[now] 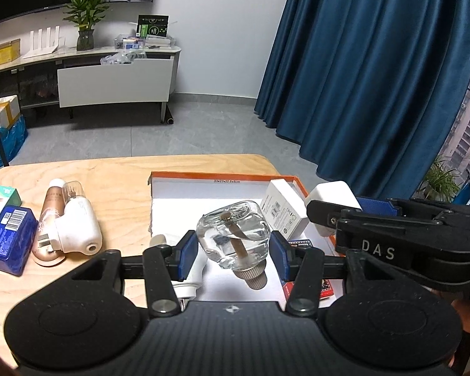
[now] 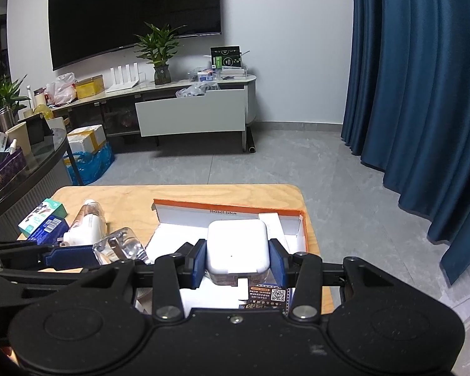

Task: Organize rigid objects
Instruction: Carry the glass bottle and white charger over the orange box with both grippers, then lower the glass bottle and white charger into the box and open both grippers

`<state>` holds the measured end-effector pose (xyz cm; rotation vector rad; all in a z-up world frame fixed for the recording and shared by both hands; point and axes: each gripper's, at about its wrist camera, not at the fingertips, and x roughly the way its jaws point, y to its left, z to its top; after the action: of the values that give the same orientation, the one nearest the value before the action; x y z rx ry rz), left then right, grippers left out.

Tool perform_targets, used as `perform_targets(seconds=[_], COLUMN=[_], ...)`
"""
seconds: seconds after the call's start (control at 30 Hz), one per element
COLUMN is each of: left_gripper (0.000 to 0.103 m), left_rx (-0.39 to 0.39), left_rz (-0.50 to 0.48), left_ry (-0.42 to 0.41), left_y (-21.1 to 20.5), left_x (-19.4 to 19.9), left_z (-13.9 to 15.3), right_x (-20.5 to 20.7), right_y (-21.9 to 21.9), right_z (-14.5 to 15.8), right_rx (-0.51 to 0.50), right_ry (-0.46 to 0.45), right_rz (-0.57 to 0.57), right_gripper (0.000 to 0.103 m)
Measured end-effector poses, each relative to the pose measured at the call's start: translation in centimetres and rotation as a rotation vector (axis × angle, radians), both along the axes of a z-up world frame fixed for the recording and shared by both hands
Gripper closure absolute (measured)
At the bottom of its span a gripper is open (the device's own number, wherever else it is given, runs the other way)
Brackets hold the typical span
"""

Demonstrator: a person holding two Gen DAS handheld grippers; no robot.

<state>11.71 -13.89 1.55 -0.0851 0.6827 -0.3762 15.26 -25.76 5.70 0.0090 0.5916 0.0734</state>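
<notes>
My left gripper (image 1: 234,252) is shut on a clear glass bottle (image 1: 233,235) with a beige cap, tilted cap-down over the orange-rimmed white box (image 1: 222,178). The right gripper (image 2: 238,260) is shut on a white square-lidded jar (image 2: 238,246), held above the right part of the same box (image 2: 228,204). The left wrist view shows that jar (image 1: 332,195) and the right gripper (image 1: 338,210) at the right. The bottle (image 2: 122,247) and the left gripper (image 2: 116,252) appear at the left of the right wrist view. A white carton (image 1: 283,210) stands inside the box.
On the wooden table (image 1: 119,188) left of the box lie a blue box (image 1: 11,239), a green-white carton (image 1: 0,200), a gold tube (image 1: 48,219) and a white plug-in device (image 1: 78,225). A white item (image 1: 188,277) and a red printed pack (image 1: 324,288) lie under the left gripper.
</notes>
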Motion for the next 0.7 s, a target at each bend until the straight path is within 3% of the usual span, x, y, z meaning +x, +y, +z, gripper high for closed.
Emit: perform_targets(seconds=[0.7], left_gripper=[0.053], left_rx=[0.016], left_rz=[-0.021], left_ry=[0.035], left_y=[-0.6], left_x=[1.2], left_z=[-1.3], right_x=[2.9], right_y=[0.4], right_z=[-1.3], right_rx=[-0.019], right_ry=[0.040], right_rz=[0.014], right_gripper=[0.051])
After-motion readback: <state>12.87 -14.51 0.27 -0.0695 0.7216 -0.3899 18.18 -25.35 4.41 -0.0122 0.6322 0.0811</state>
